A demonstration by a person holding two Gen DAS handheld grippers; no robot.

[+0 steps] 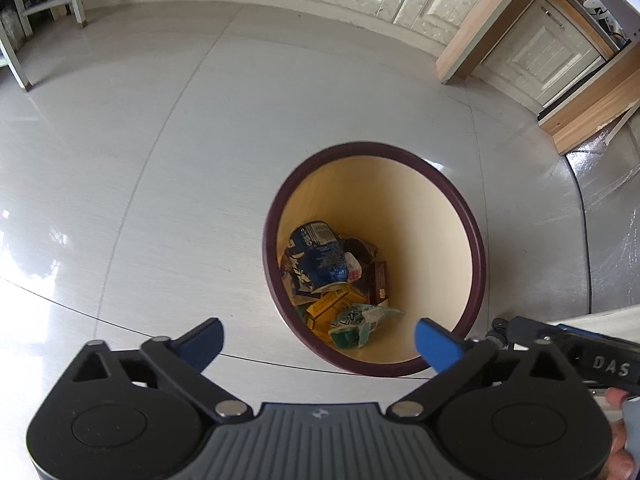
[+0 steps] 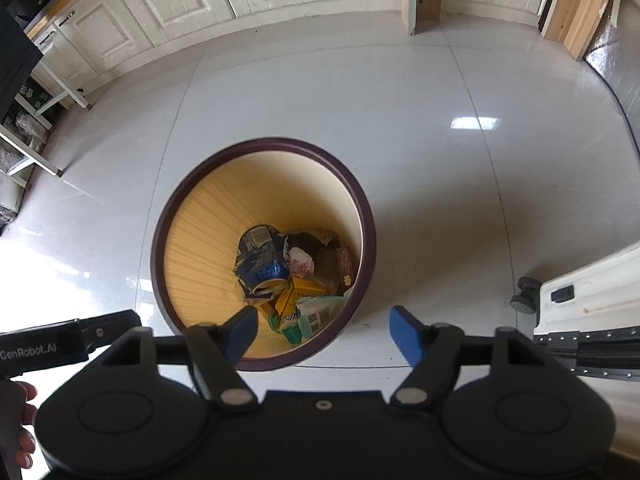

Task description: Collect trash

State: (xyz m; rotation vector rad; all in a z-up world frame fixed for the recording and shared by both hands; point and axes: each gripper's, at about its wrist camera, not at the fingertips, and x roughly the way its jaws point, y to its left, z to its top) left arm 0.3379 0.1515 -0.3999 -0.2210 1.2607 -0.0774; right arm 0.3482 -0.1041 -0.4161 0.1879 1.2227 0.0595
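You hold the left gripper [image 1: 318, 340] on the left and the right gripper [image 2: 322, 330] beside it, both above the one trash bin [image 1: 478, 248] on the floor [image 1: 160, 160], so anything released falls inside. Both grippers have the jaws apart and hold nothing. The trash lies at the bin's bottom: one crushed blue can [image 1: 318, 258], one yellow carton [image 1: 332, 306], one green wrapper [image 1: 356, 324], and some more pieces I cannot count.
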